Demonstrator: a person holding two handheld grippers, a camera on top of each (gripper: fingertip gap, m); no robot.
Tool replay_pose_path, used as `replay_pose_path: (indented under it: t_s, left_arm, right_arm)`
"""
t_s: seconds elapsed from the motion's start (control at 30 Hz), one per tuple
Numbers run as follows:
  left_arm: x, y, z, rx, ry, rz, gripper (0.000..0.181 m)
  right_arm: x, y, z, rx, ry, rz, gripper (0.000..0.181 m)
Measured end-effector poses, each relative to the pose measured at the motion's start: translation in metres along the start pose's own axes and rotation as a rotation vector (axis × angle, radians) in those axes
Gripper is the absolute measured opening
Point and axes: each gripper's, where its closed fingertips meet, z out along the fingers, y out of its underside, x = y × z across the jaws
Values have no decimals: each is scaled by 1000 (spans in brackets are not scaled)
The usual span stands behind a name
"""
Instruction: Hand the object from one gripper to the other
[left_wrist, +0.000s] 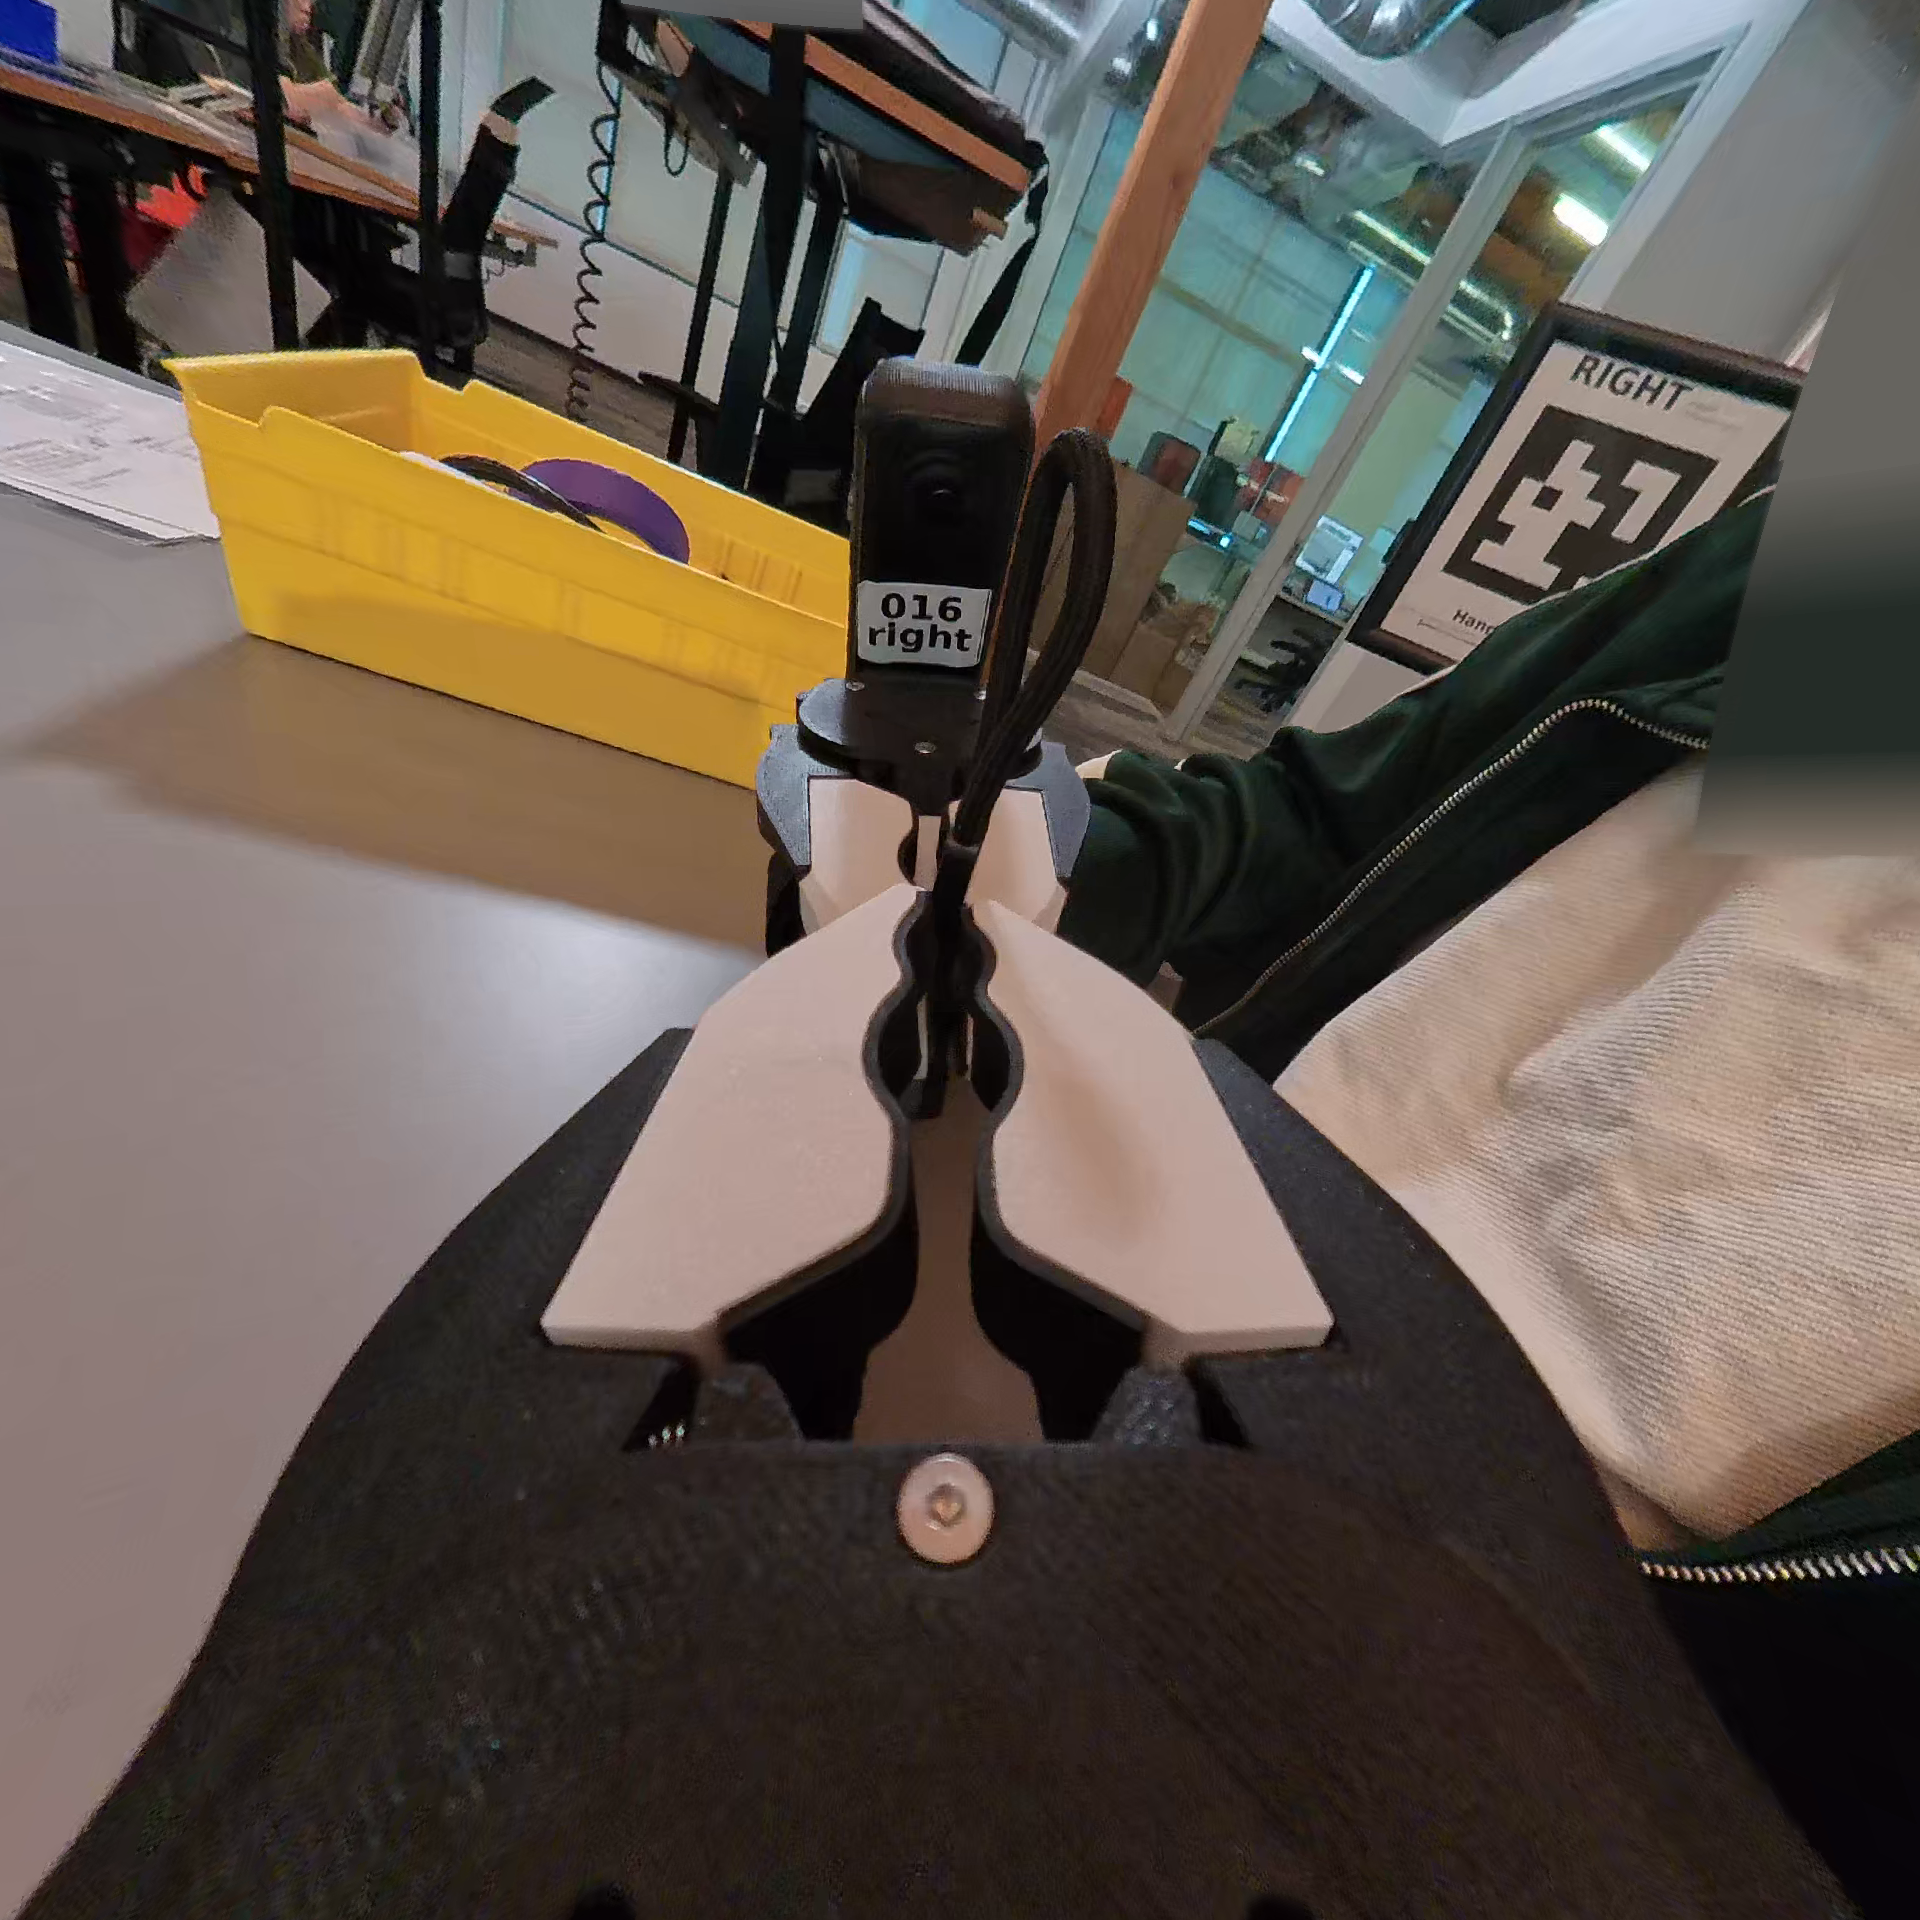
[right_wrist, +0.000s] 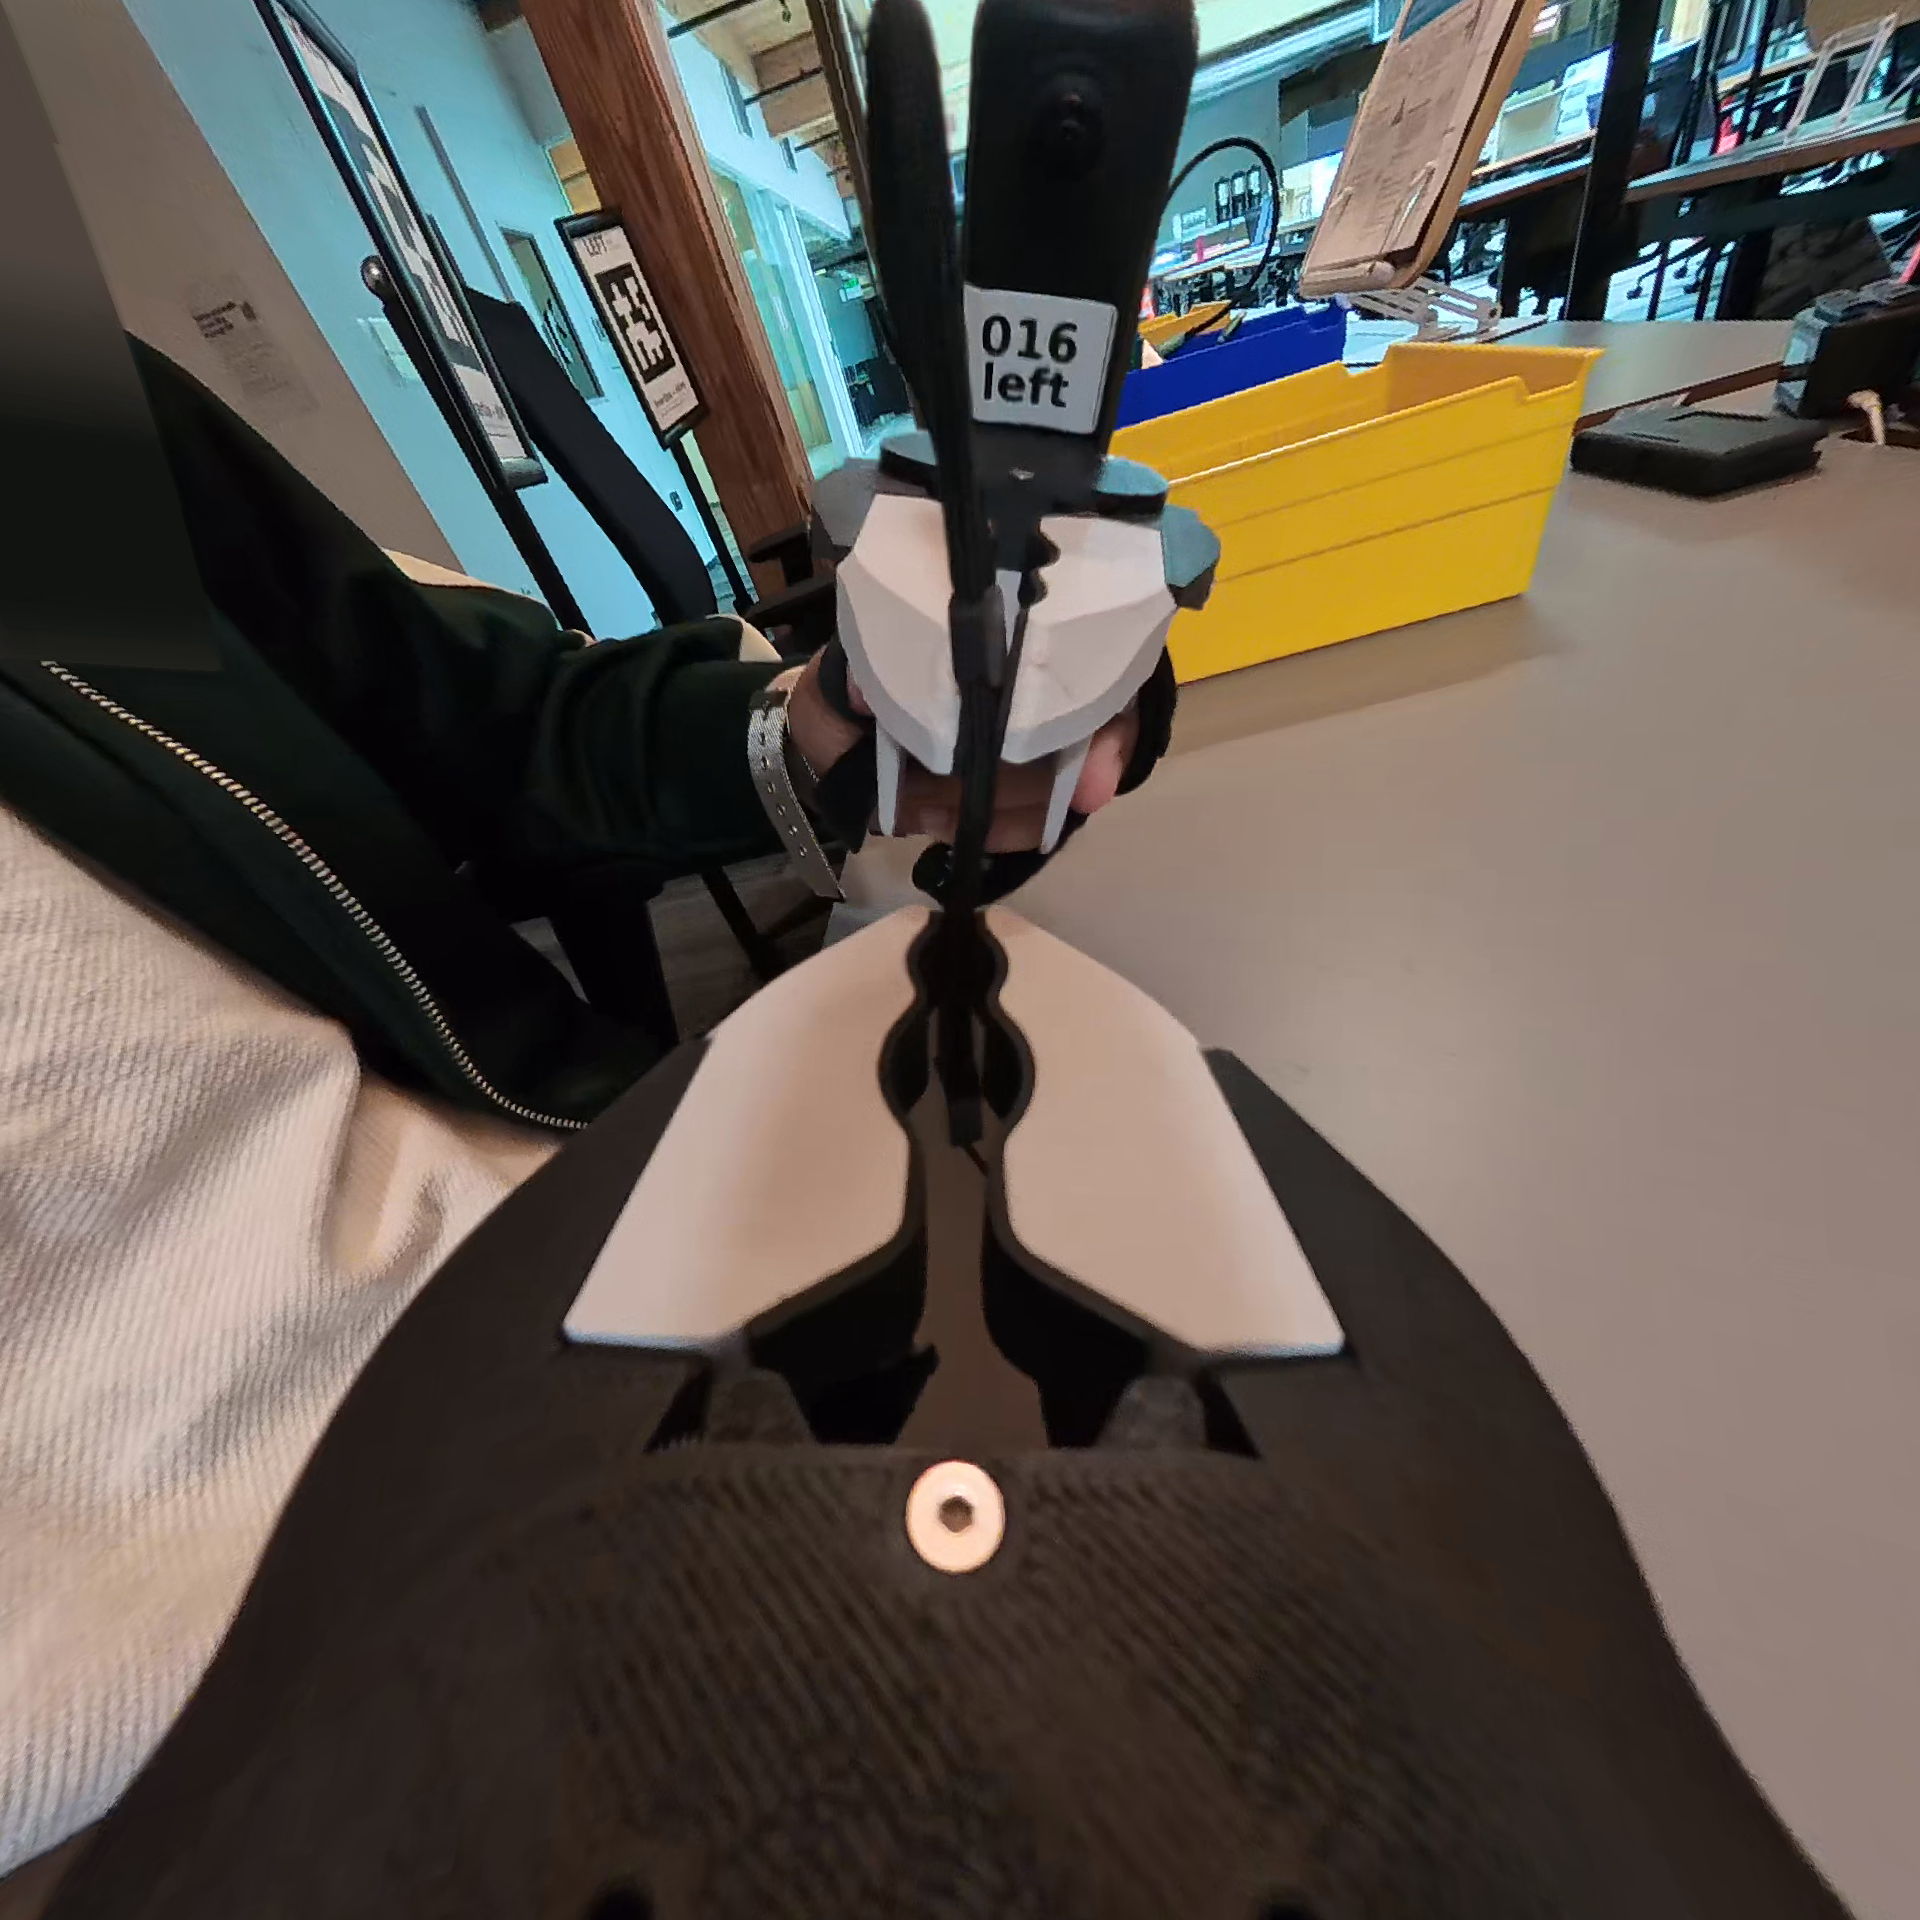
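Black braided cord (left_wrist: 1039, 644), folded into a loop, stands upright above the table; its lower end is pinched between opposing white fingers (left_wrist: 769, 1122).

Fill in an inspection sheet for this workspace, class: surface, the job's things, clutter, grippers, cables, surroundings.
Surface: grey table, bare near the grippers.
Job's things: black cord loop, standing up between both grippers.
Clutter: yellow bin holding a purple item; papers at the far left edge; a blue bin behind the yellow one; a black flat case.
Grippers: left gripper and right gripper face each other tip to tip, fingers of both closed on the cord.
Cables: coiled cable hanging in the background.
Surroundings: wooden post, marker boards, workbenches, glass walls.
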Motion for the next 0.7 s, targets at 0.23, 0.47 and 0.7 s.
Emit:
replay_pose_path:
  t_s: [0.23,0.47,0.7]
  left_arm:
    - [-13,-6,-3,111,-56,-2,59]
    - [-24,11,-2,96,-38,-93,56]
    - [-23,20,2,53,-31,-83,53]
  right_arm:
    - [5,-19,-11,123,21,44,4]
    - [22,-44,-42,314,66,94,4]
    - [23,-44,-44,319,69,94,3]
